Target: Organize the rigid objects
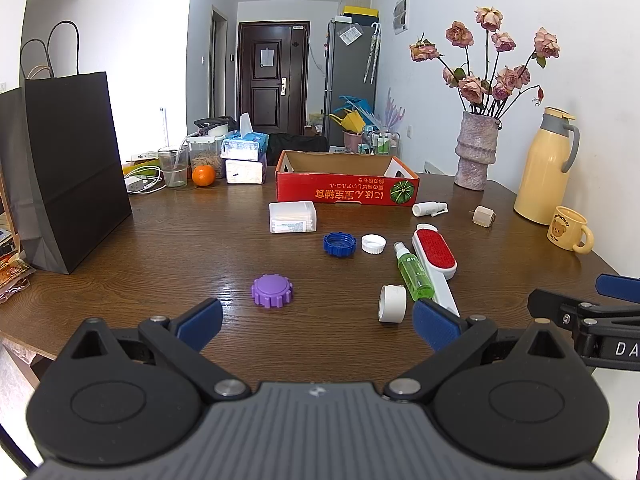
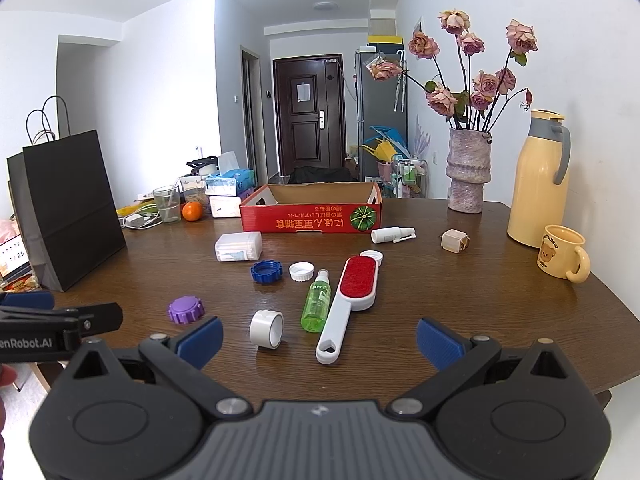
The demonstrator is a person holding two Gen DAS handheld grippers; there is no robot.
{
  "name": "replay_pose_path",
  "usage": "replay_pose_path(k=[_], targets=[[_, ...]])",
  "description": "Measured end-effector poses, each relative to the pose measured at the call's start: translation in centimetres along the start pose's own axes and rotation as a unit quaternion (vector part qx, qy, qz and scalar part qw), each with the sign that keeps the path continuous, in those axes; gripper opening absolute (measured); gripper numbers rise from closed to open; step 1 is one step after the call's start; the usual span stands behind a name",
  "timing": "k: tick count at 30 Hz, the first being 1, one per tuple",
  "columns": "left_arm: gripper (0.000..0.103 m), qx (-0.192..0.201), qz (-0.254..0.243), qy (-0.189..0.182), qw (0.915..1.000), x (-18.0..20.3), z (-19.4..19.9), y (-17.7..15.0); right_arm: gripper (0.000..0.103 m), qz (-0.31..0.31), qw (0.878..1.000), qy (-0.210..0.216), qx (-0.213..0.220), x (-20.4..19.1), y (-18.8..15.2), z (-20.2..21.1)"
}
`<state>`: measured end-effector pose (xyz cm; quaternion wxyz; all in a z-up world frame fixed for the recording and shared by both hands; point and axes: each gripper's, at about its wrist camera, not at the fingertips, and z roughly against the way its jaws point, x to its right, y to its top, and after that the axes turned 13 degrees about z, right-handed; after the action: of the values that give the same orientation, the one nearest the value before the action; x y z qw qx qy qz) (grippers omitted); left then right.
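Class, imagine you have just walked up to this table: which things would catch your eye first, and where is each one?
Probably the red cardboard box, open and empty at the middle back of the table. Next, the vase of faded pink roses at the far right beside the yellow thermos jug. Nearer, the red-faced lint brush lies beside a green spray bottle, with loose caps scattered to their left.

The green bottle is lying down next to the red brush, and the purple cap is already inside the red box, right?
Not quite. The green bottle does lie beside the red brush, but the purple cap is not in the red box. It sits on the bare table, near the front edge, well short of the box. The right wrist view shows this plainly, and the box looks empty there.
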<state>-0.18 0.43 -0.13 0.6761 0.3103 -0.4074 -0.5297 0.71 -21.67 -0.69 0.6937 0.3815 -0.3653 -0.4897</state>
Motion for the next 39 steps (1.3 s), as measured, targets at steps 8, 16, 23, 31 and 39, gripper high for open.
replay_pose_path(k=[8, 16, 23, 31, 39], targets=[[0.103, 0.000, 0.000, 0.000, 1.0000, 0.0, 0.0, 0.0, 0.103, 0.000, 1.000, 0.000, 0.000, 0.0, 0.0, 0.0], [0.103, 0.000, 0.001, 0.000, 1.0000, -0.1, 0.0, 0.0, 0.103, 0.000, 1.000, 0.000, 0.000, 0.0, 0.0, 0.0], [0.103, 0.000, 0.001, -0.001, 1.0000, -0.2, 0.0, 0.0, 0.103, 0.000, 1.000, 0.000, -0.001, 0.0, 0.0, 0.0], [0.103, -0.002, 0.003, 0.002, 1.0000, 0.0, -0.5, 0.1, 0.103, 0.002, 1.000, 0.001, -0.004, 0.2, -0.1, -0.5], [0.103, -0.022, 0.016, 0.010, 0.9996, -0.7, -3.5, 0.2, 0.103, 0.004, 1.000, -0.002, -0.024, 0.5, -0.1, -3.2]])
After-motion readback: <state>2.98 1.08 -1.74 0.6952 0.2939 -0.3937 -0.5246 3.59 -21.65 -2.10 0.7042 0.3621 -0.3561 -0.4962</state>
